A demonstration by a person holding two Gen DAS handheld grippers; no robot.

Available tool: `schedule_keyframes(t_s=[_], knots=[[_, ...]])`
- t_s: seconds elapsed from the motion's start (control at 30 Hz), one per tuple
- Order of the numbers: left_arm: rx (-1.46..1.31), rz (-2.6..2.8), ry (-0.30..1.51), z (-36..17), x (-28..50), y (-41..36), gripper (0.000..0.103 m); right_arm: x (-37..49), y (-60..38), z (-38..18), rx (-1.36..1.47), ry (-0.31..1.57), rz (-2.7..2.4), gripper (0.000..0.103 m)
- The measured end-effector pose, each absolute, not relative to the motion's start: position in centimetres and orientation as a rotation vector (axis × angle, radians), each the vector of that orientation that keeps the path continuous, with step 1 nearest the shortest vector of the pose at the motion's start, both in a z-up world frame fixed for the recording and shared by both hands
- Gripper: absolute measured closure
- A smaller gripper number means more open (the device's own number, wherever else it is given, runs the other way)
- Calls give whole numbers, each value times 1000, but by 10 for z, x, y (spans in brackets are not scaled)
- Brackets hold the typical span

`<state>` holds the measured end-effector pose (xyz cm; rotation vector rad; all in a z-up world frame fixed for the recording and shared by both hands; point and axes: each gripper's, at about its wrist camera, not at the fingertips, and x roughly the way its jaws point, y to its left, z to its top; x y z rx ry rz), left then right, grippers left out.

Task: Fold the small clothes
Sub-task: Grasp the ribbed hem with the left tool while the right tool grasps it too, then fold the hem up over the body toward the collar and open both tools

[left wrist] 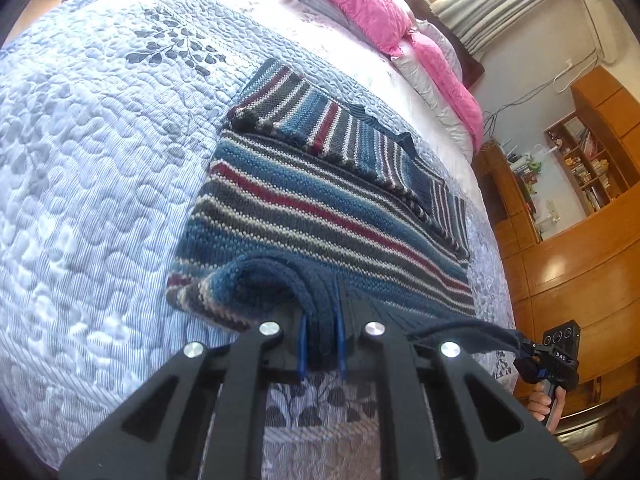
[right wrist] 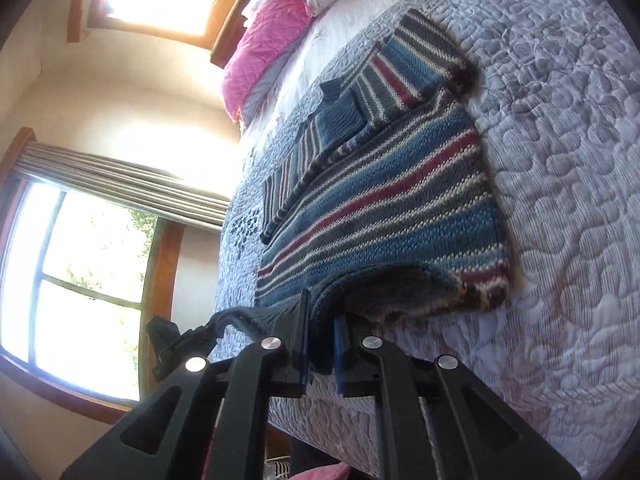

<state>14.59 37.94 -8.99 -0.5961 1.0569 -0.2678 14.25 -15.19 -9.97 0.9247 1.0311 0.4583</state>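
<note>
A small knitted sweater (left wrist: pixel 320 208) (right wrist: pixel 380 200) with blue, grey, white and red stripes lies flat on the quilted bed (left wrist: pixel 80 160) (right wrist: pixel 560 160). Its sleeves are folded across the chest. My left gripper (left wrist: pixel 321 332) is shut on the dark blue bottom hem, which is lifted and curls over near one corner. My right gripper (right wrist: pixel 322 328) is shut on the same hem at the other corner. Each gripper shows in the other's view, the right one (left wrist: pixel 528 354) and the left one (right wrist: pixel 188 338), with the hem stretched between them.
Pink pillows (left wrist: pixel 360 0) (right wrist: pixel 264 48) lie at the head of the bed. Wooden cabinets with shelves (left wrist: pixel 580 260) stand past the bed's edge. A hand (left wrist: pixel 548 404) holds the right gripper's handle. Windows (right wrist: pixel 80 260) with a curtain fill the other side.
</note>
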Motion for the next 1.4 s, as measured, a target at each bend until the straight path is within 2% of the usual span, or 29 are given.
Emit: schedule_keyframes(t_s=[0.47, 0.63, 0.7, 0.8, 0.83, 0.87, 0.9, 0.93, 1.17, 1.4], knots=[[-661, -203, 1225, -178, 255, 373, 94, 260, -163, -181, 991, 1219, 331, 94], [-624, -216, 1240, -183, 264, 369, 91, 269, -165, -193, 965, 1251, 335, 93], [-634, -220, 1257, -181, 266, 371, 89, 270, -165, -190, 967, 1247, 344, 88], [-676, -220, 1260, -172, 265, 380, 81, 268, -165, -176, 921, 1228, 358, 83], [-692, -221, 1244, -166, 263, 384, 76, 267, -165, -172, 915, 1220, 362, 74], [-701, -214, 1226, -160, 260, 388, 63, 265, -168, -167, 908, 1209, 349, 65], [-694, -188, 1195, -152, 256, 393, 56, 262, -174, -160, 884, 1194, 308, 41], [-680, -167, 1161, -144, 253, 398, 51, 259, -181, -153, 861, 1173, 265, 31], [-531, -204, 1113, -115, 249, 408, 51, 246, -203, -120, 766, 1115, 276, 33], [-299, -285, 1159, -131, 270, 377, 50, 254, -167, -108, 556, 1125, 331, 33]])
